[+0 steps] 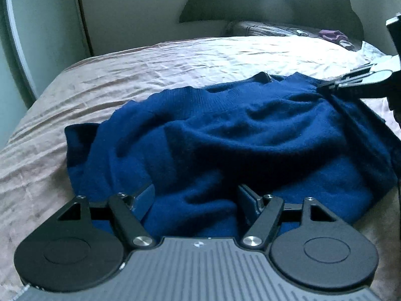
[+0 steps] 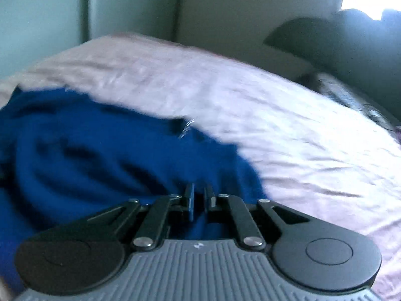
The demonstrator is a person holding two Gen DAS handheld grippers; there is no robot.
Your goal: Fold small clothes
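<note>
**Left wrist view: blue sweater rumpled, fold at an early stage**

Blue sweater (image 1: 225, 135) lies on the bed (image 1: 125, 70), bunched and wrinkled, neckline toward the far side. No crisp fold edge is visible; one side flap appears turned over along the right.

Left gripper (image 1: 195, 198) sits at the near hem with its jaws spread wide; knit lies between them but the pads do not press it.

Right gripper (image 2: 199, 198) has its jaws drawn nearly together at the sweater's edge; in the left wrist view its tips pinch the knit near the shoulder.

Judgement: task early. Remaining: flatten, tuck sleeves, fold body. Other garments (image 1: 330, 36) lie at the far end of the bed, well apart.
</note>
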